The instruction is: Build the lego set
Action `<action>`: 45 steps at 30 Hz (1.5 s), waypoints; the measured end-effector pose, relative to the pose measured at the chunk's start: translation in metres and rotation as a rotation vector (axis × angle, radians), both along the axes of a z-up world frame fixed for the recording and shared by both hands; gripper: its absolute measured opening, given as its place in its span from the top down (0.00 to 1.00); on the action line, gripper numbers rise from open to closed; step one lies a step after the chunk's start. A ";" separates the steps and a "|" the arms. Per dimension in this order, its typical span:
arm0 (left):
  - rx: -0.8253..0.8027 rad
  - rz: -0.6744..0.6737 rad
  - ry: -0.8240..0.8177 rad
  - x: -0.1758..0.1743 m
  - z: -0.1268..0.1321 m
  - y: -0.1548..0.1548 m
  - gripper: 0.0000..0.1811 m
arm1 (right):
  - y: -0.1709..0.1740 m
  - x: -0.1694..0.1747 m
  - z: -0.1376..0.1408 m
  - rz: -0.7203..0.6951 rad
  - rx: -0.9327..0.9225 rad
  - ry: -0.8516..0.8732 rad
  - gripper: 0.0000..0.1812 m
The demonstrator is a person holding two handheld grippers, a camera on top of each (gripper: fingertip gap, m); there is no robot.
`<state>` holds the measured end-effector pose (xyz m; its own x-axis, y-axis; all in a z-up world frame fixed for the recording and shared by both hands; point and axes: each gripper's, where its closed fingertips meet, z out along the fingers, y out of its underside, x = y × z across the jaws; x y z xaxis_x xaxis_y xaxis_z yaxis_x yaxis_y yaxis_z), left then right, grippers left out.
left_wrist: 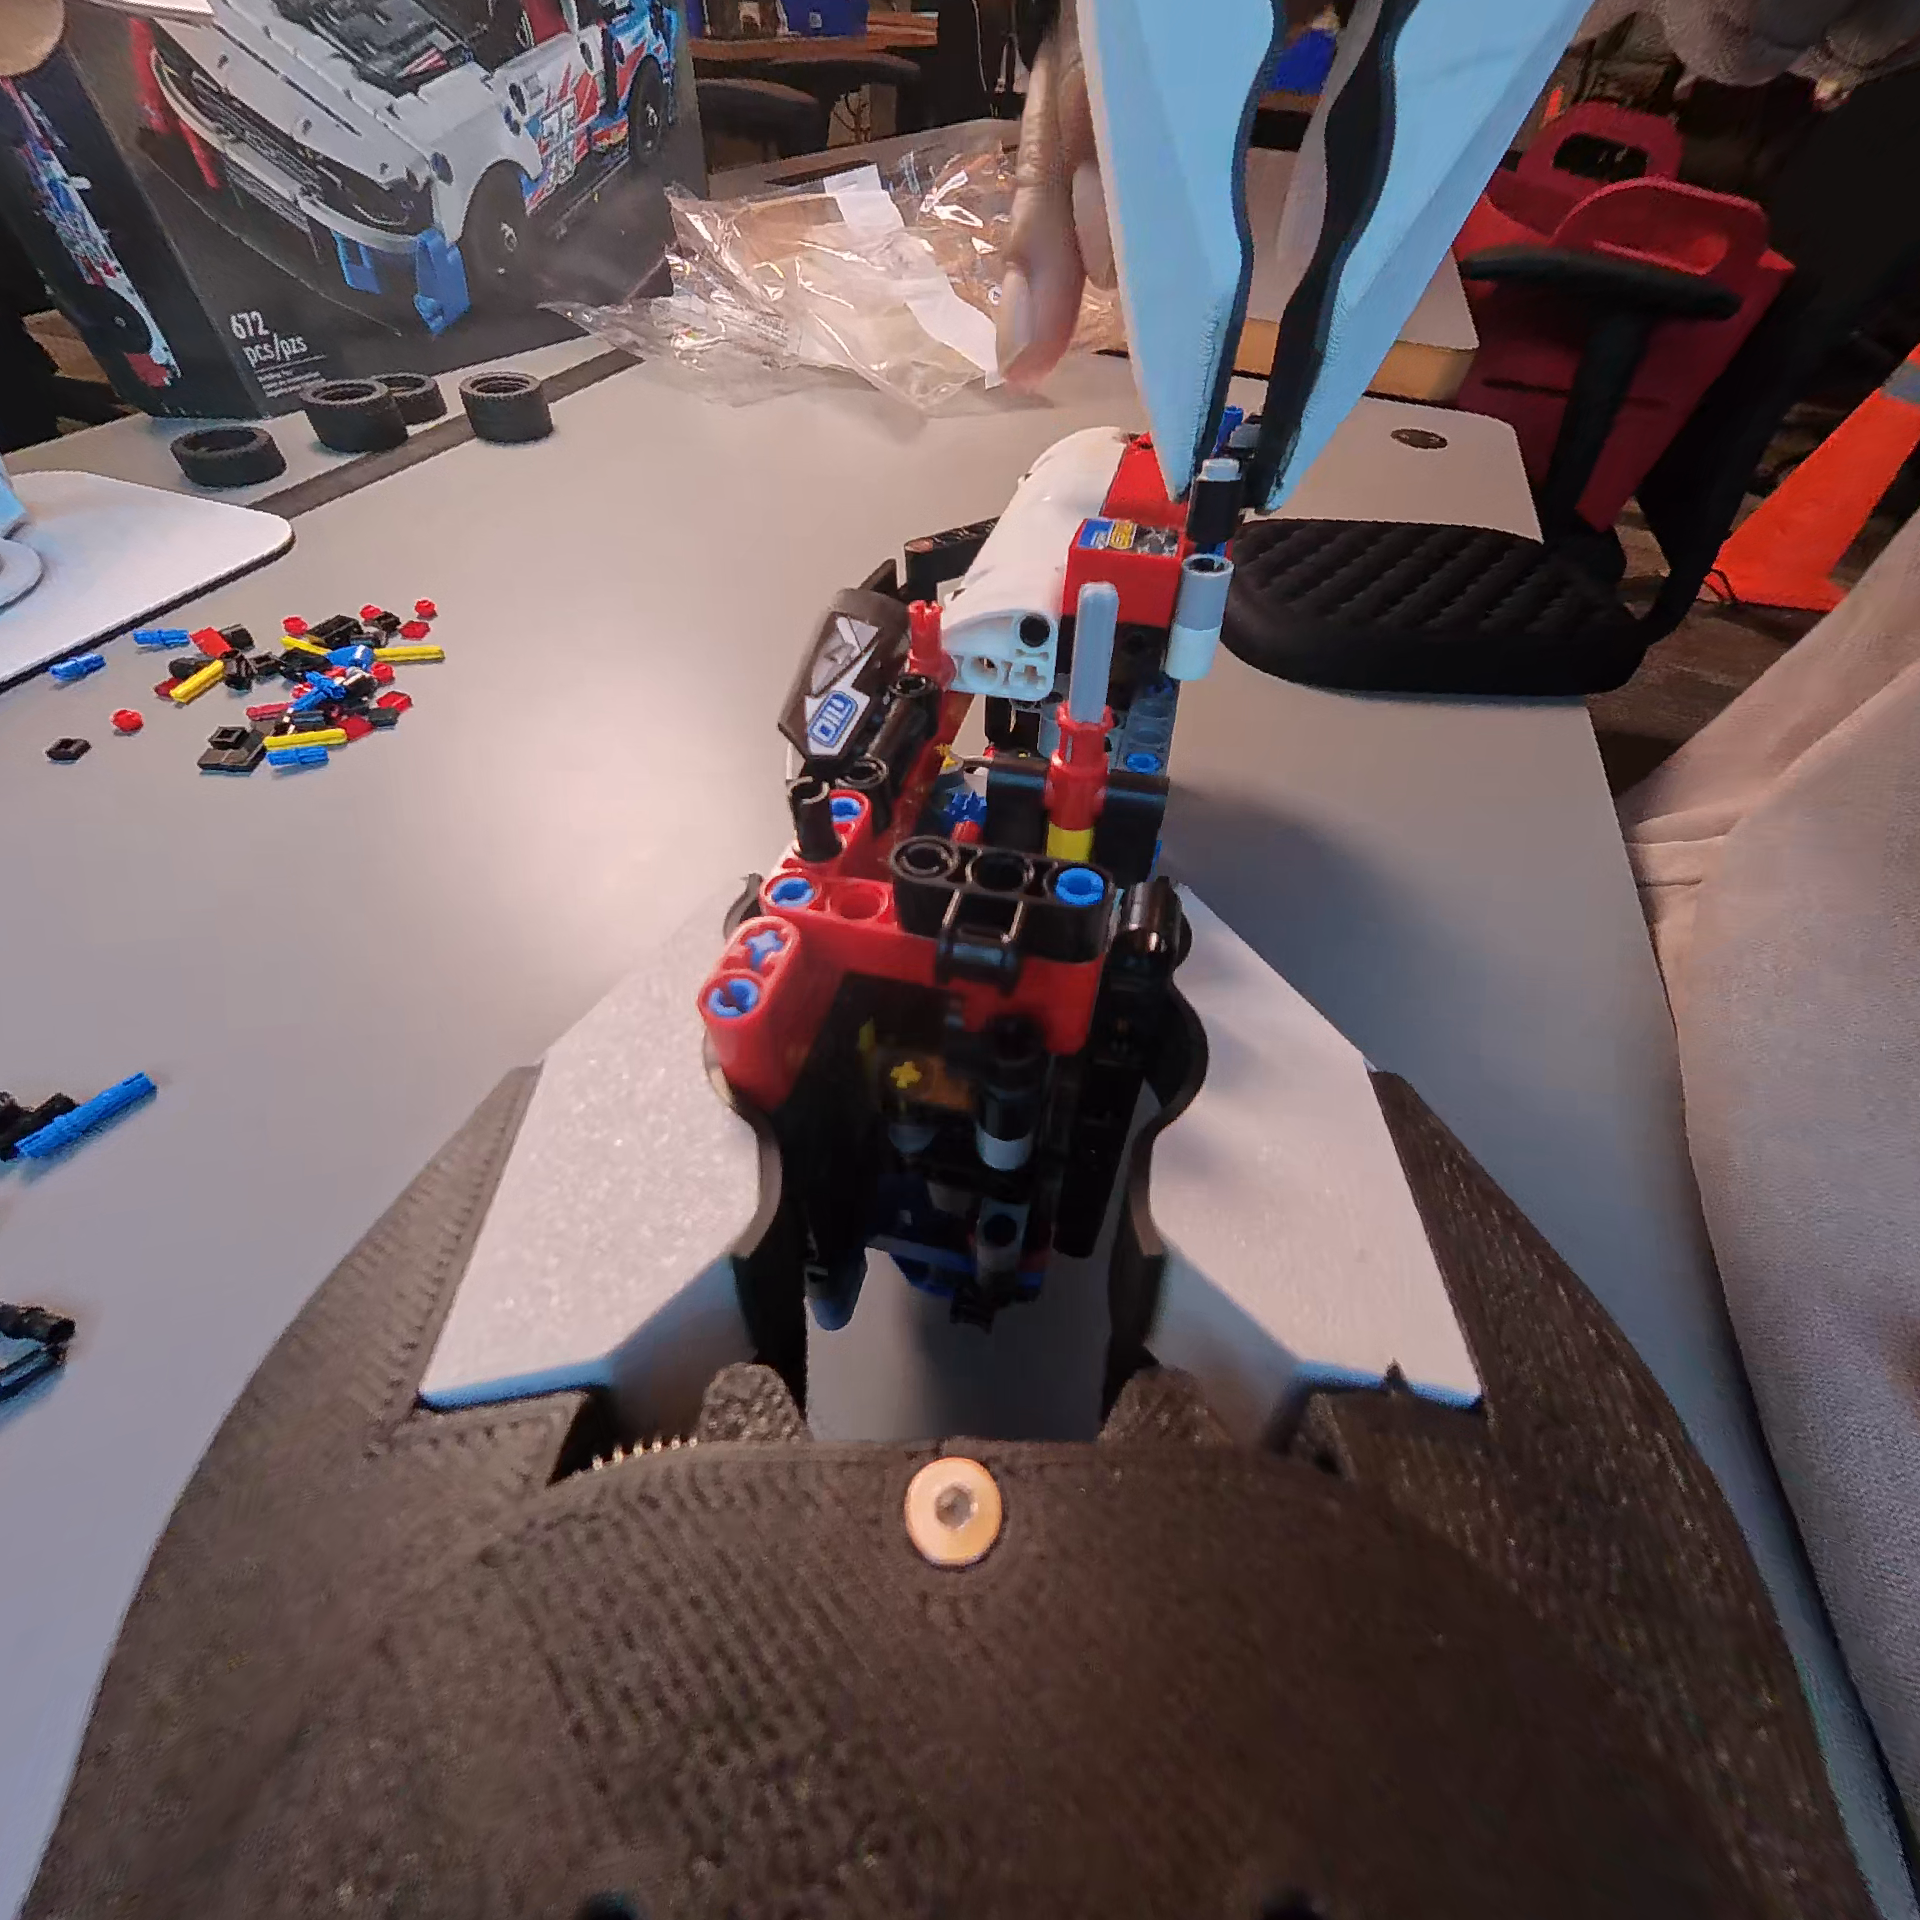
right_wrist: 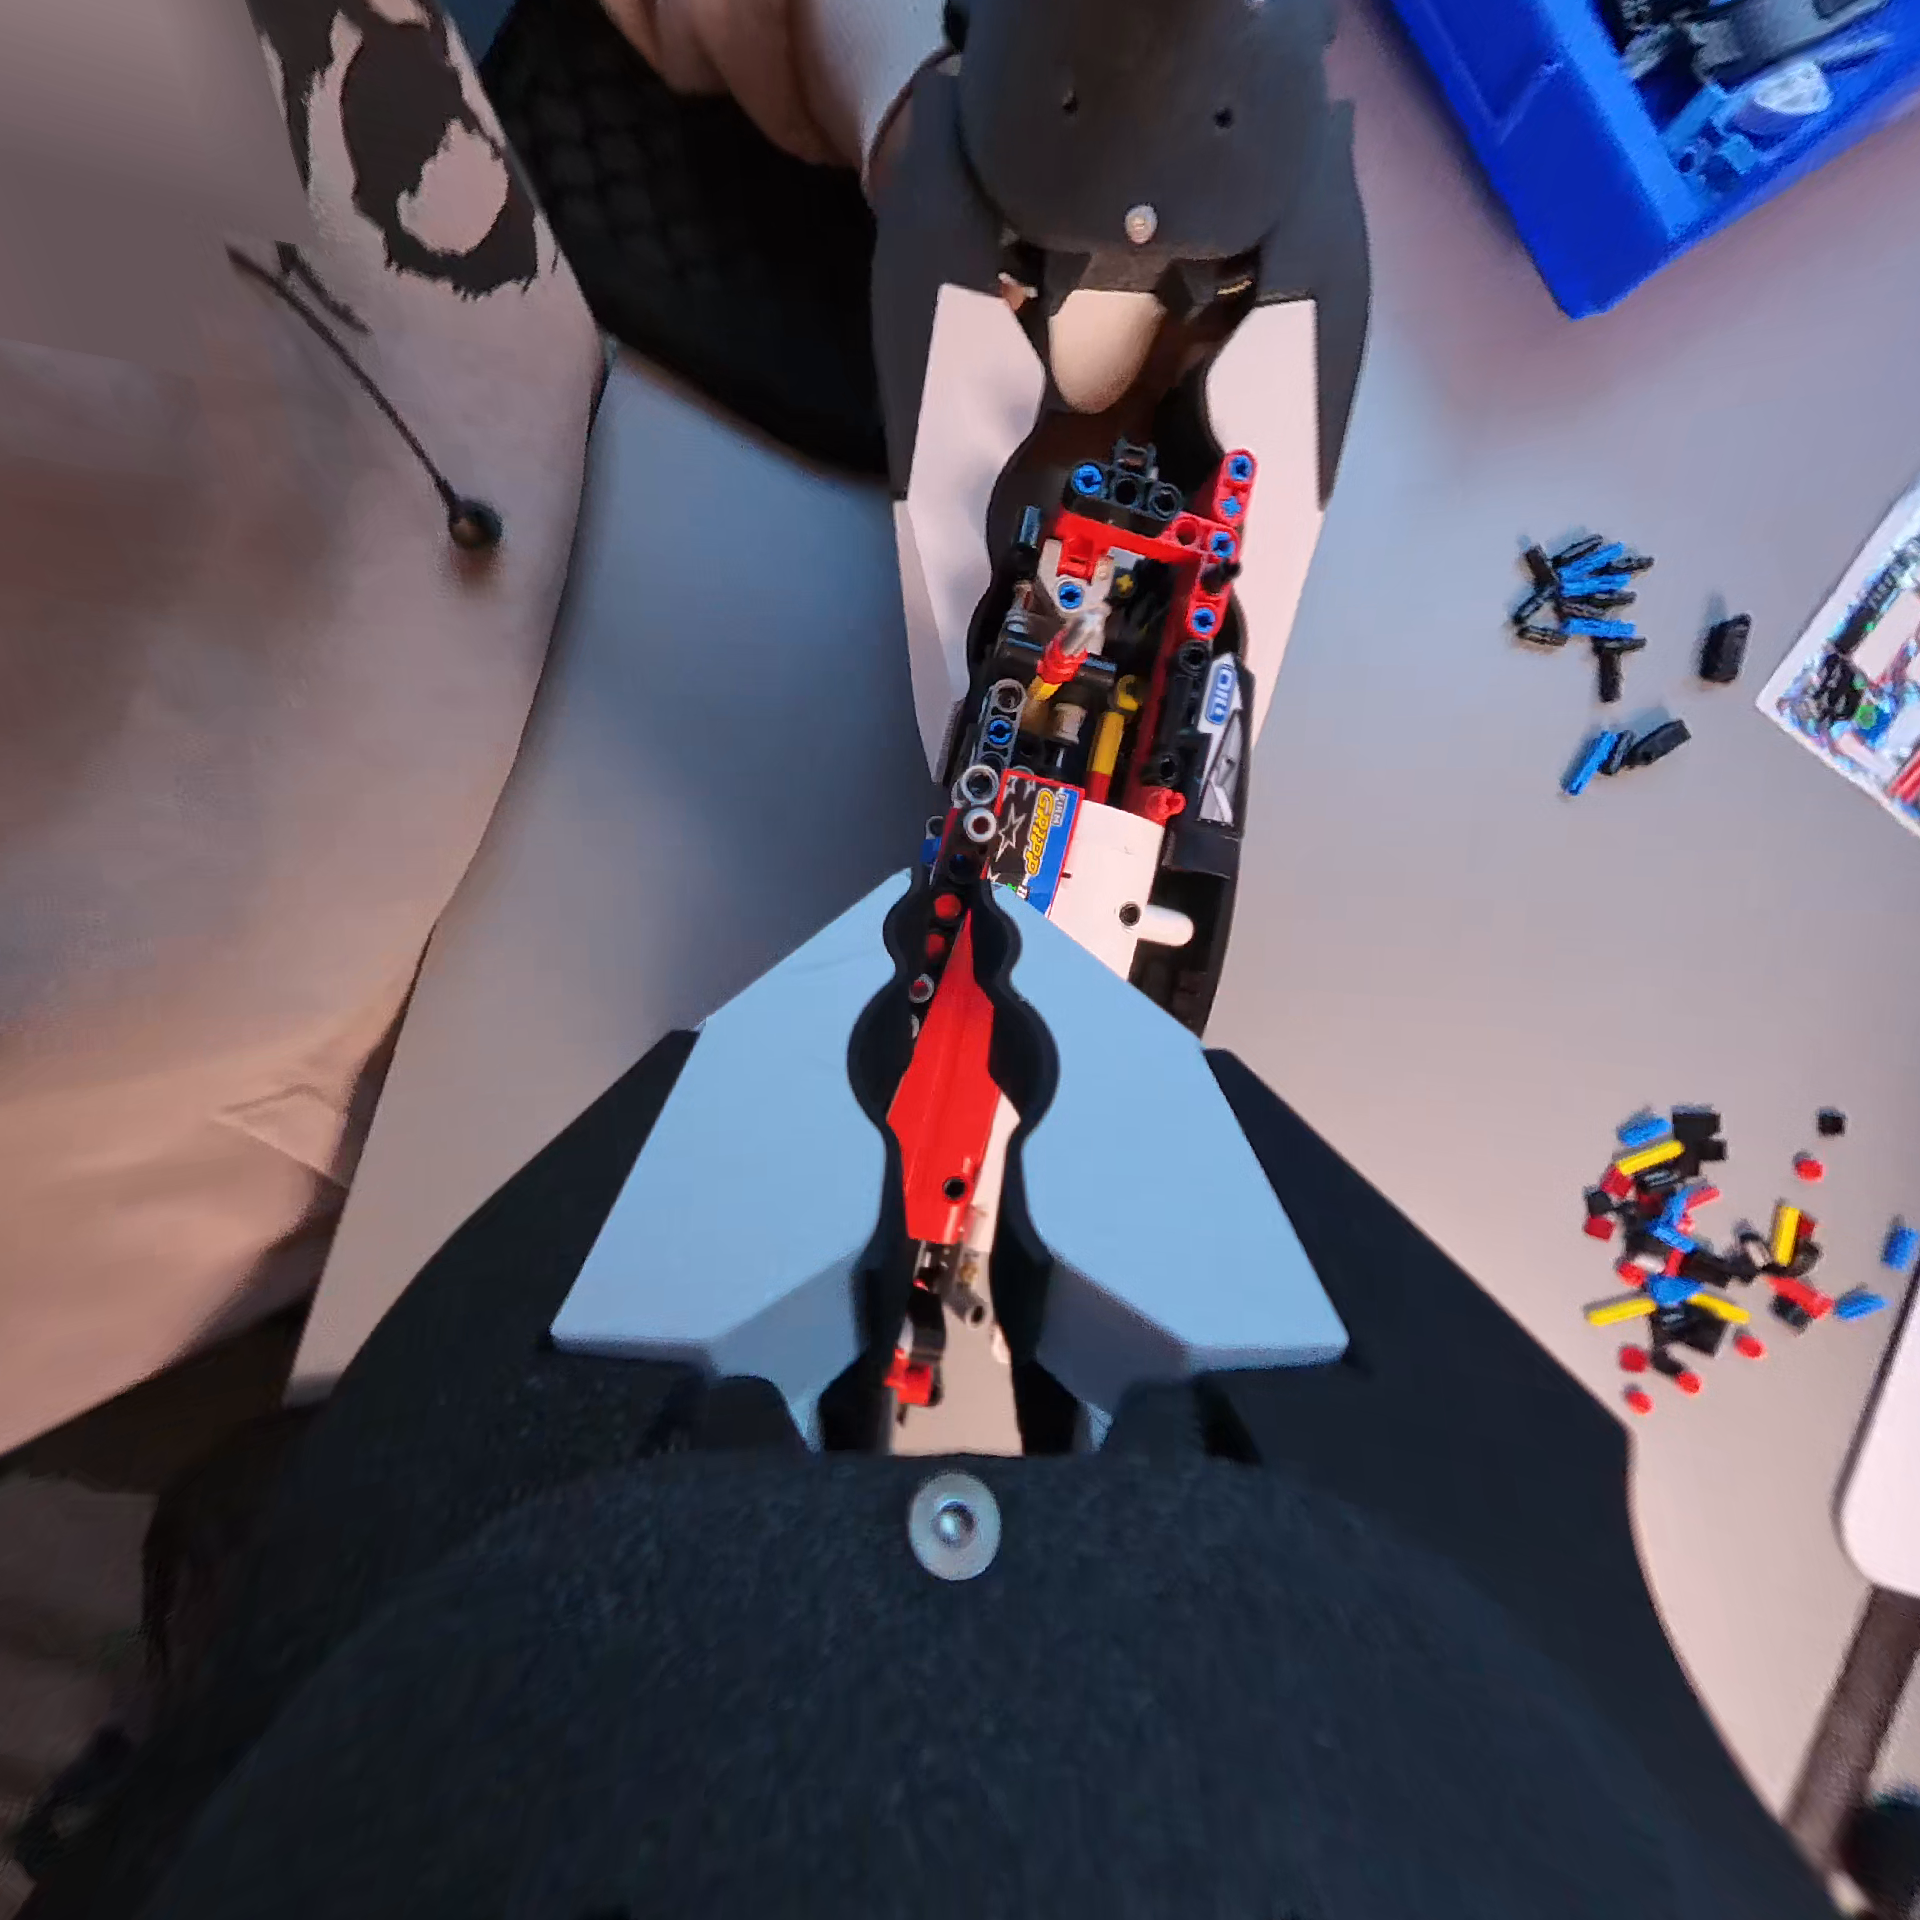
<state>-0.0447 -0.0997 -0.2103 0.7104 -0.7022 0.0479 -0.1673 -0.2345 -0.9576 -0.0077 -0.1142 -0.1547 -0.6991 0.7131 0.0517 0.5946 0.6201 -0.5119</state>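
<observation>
A part-built Lego car chassis, red and black with a white panel and blue pins, sits upright between my left gripper's fingers, which are shut on its lower frame above the grey table. My right gripper comes down from the top of the left wrist view, shut on a small black connector with a grey tip at the chassis's far end, just above a grey sleeve. In the right wrist view my right gripper is closed at the near end of the chassis, and the left gripper holds its far end.
The Lego box, several black tyres, clear plastic bags and a pile of small loose pieces lie at the left. A blue bin, an instruction booklet and blue and black pins are nearby. A person's hand shows behind my right gripper. The grippers' ends are close to 8 centimeters from one another.
</observation>
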 end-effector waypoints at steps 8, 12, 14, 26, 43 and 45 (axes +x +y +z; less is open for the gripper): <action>0.004 -0.016 0.003 0.002 0.000 -0.001 0.61 | -0.003 0.003 0.000 0.199 0.016 -0.082 0.97; -0.024 -0.009 -0.023 0.000 -0.001 0.001 0.61 | 0.001 0.000 0.001 0.265 0.058 -0.116 0.97; -0.034 -0.021 -0.033 0.002 -0.001 0.000 0.61 | 0.002 -0.001 0.001 0.292 0.089 -0.136 0.97; -0.023 0.032 -0.011 -0.003 -0.001 0.001 0.60 | 0.004 -0.003 -0.001 -0.030 0.018 -0.189 0.98; -0.047 0.088 0.006 -0.004 -0.002 0.004 0.61 | 0.011 -0.003 -0.004 -0.128 0.265 -0.277 0.98; -0.053 0.090 -0.001 -0.005 -0.002 0.005 0.61 | 0.013 -0.004 -0.004 -0.126 0.288 -0.265 0.98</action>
<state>-0.0496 -0.0949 -0.2125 0.7703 -0.6322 0.0838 -0.1427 -0.2989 -0.9436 -0.0113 -0.1015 -0.1588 -0.6234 0.7765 0.0916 0.7627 0.6297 -0.1472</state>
